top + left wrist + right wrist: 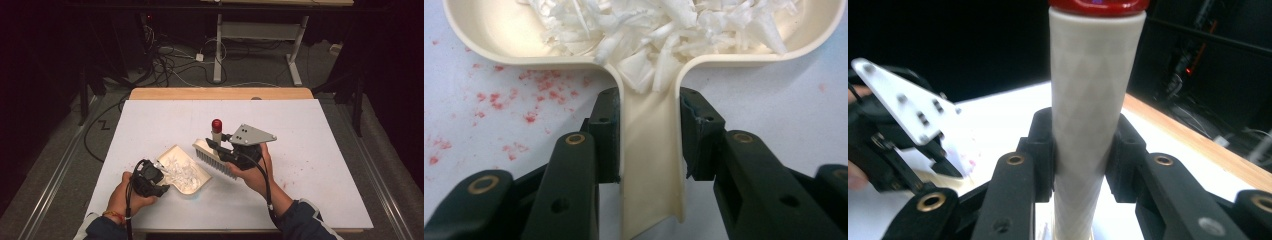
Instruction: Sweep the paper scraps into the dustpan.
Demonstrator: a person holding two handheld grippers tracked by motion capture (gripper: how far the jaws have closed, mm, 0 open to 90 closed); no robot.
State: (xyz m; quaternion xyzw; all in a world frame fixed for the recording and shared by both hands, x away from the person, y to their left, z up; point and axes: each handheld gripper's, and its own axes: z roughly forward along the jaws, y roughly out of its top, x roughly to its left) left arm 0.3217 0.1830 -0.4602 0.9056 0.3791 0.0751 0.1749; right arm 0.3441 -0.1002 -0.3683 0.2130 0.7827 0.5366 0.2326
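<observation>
Nearest the person, the left gripper (pixel 156 176) was clenched on the handle of a cream dustpan (pixel 484 35); in the left gripper view its two black fingers (pixel 606 135) pressed against either side of the narrow handle, which ran straight back between them. Just beyond the fingertips the handle widened into the pan, and there a heap of white shreds (pixel 664 30) lay piled, some spilling down into the neck of the handle. To the left of those fingers the white table (pixel 774 100) was flecked with small red crumbs (pixel 499 100).

Farther out, the right gripper (pixel 216 146) was grasping a brush (pixel 215 157) by its upright white handle, which in the right gripper view stood between the pads (pixel 1040 155), rising well above them to a red cap (pixel 1093 5). In the high view the brush's bristled head hung below the fingers, just beside the far edge of the dustpan, and the bristles faced the table.
</observation>
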